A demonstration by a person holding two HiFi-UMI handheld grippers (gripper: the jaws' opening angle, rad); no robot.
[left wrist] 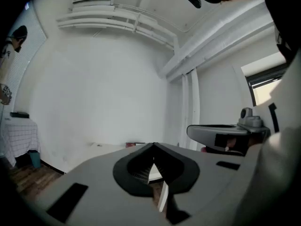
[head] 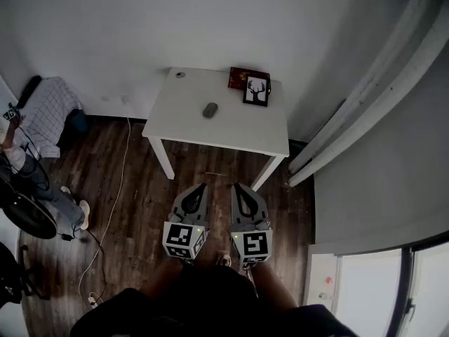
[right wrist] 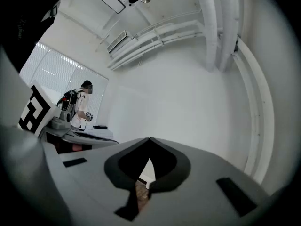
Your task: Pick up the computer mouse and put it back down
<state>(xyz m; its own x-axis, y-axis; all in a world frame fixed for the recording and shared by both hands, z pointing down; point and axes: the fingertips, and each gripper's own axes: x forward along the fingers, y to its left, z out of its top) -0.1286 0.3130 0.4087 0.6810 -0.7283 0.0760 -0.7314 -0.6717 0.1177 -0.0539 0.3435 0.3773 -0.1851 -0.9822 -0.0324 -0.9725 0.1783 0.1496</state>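
Computer mouse: grey, lying alone near the middle of the white tabletop, with nothing touching it and well apart from both grippers.
Left gripper: jaws closed tip to tip with nothing between them; held level over the wooden floor, short of the table's near edge and pointing toward it.
Right gripper: jaws also pressed together and empty; level, just beside the left gripper and parallel to it.
Far right corner of the tabletop: a framed deer picture lying partly over a flat red thing, apart from the mouse.
Far left corner of the tabletop: a small round thing, too small to identify.
Floor: dark wood, with a white cable running along it to the left of the table.
Left edge of the head view: another person, near a piece of furniture under a checked cloth.
Right side: white pipes running along the wall.
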